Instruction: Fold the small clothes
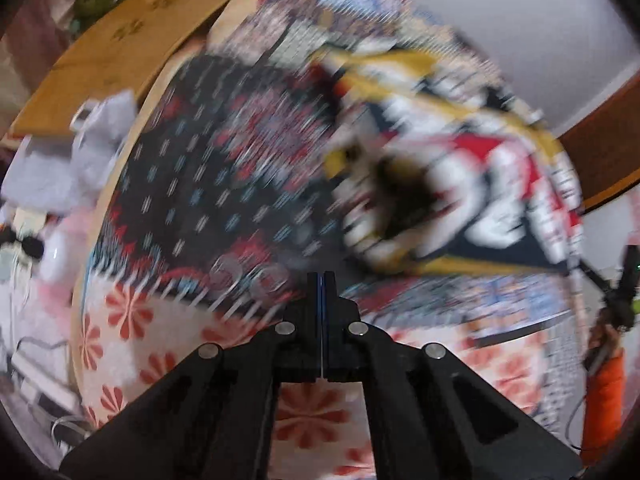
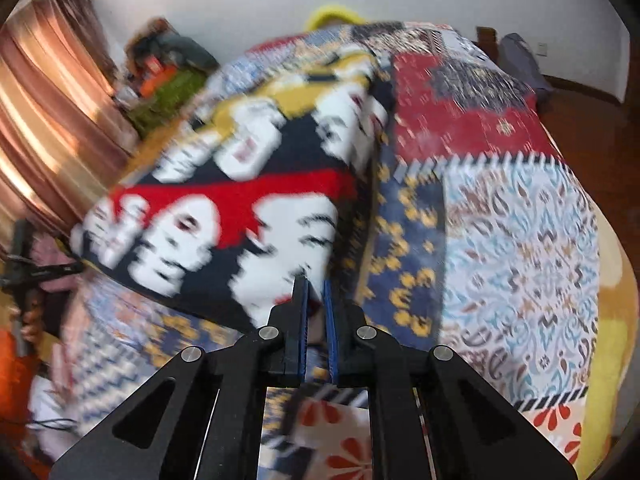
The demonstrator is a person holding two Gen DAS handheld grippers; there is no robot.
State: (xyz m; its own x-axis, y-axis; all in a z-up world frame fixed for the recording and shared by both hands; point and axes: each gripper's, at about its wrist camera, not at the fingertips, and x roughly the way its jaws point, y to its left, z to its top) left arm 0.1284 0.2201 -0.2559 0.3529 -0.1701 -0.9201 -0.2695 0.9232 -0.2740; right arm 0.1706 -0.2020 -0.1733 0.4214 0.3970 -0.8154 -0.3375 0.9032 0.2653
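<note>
The printed garment (image 2: 240,208), navy, red, white and mustard, lies on the patchwork quilt (image 2: 520,240) that covers the table, and both views are smeared with motion blur, so its outline is hard to read. The right gripper (image 2: 316,292) is plainly the nearer one: its jaws stand a narrow gap apart right at the cloth's near corner, which looks to sit between the blue pads, though I cannot tell whether they truly pinch it. From there the garment stretches away up and to the left, its long axis seemingly running on that diagonal. The left gripper (image 1: 322,280) has its jaws pressed together on nothing; the garment (image 1: 460,168) lies ahead and to its right, apart from the tips. I judge the fold hinges on the right side's corner
</note>
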